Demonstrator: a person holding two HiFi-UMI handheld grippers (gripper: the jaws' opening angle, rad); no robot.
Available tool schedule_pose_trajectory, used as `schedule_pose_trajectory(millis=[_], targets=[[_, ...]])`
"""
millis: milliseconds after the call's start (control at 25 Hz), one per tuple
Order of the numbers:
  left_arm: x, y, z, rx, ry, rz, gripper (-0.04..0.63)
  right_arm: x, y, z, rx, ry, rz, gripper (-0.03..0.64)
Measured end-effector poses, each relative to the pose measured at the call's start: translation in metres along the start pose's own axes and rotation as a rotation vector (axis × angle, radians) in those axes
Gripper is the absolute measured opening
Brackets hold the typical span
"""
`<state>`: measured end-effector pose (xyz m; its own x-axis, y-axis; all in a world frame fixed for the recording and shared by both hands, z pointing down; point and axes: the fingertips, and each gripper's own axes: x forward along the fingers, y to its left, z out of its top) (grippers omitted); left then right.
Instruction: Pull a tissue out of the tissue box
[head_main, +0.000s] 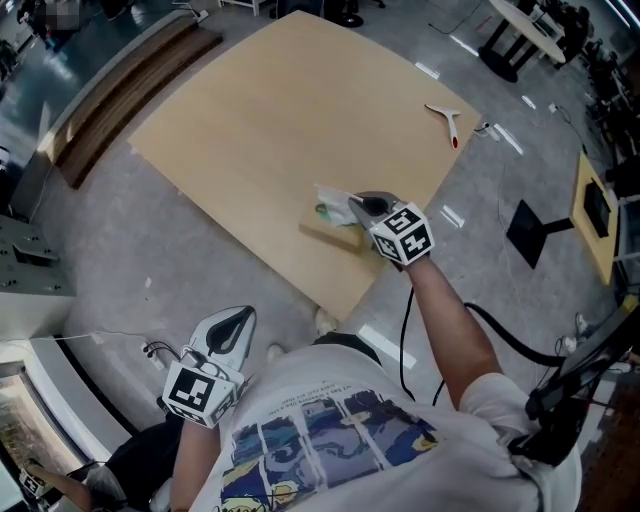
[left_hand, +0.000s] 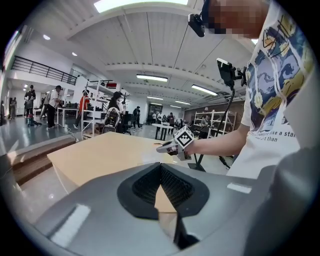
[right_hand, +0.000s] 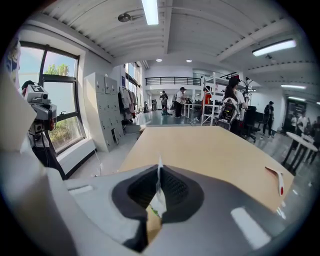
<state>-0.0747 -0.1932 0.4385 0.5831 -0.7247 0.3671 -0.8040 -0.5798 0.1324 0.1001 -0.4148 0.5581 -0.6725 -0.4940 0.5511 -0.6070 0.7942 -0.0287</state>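
The pale wooden tabletop (head_main: 260, 130) fills most of my head view, set at an angle, with one corner pointing back toward me. My left gripper (head_main: 235, 322) hangs off the table, over the grey floor (head_main: 150, 240) beyond the tabletop's near left edge, close by my body. In its own view the two black pads are pressed together at the tips, with nothing between them. My right gripper (head_main: 362, 208) reaches over the tabletop, just inside the right-hand edge and not far from that near corner.

The tissue box (head_main: 335, 232), a low tan carton, lies flat on the tabletop directly under the right gripper's nose. A white tissue (head_main: 335, 200) stands up out of the top of the box. In the right gripper view the jaws are closed on it. A thin white sheet (right_hand: 159, 197) is pinched between the pads, its tip poking up above them and the rest trailing down toward the box.

A small white tool with a red tip (head_main: 447, 122) lies well apart, by the tabletop's far right corner.
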Motion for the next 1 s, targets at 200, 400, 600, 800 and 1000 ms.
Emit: schedule_pose_trajectory(millis=[200,400,600,800,1000], targets=[[-0.012,-0.001,-0.003,0.008,-0.010,-0.017,0.003,-0.012,0.011,0.010,-0.004,-0.023,-0.028,0.003],[-0.025,-0.003,-0.008,0.010,-0.020,-0.037,0.003,-0.028,0.029,0.019,-0.004,-0.050,-0.051,0.003],[-0.030,-0.011,-0.010,0.017,-0.024,-0.064,0.003,-0.048,0.044,0.026,-0.018,-0.074,-0.073,0.003],[-0.039,-0.017,-0.012,0.034,-0.038,-0.101,0.003,-0.070,0.064,0.035,-0.023,-0.102,-0.099,0.003],[-0.053,-0.021,-0.012,0.040,-0.041,-0.128,0.003,-0.089,0.093,0.047,-0.026,-0.133,-0.110,0.003]])
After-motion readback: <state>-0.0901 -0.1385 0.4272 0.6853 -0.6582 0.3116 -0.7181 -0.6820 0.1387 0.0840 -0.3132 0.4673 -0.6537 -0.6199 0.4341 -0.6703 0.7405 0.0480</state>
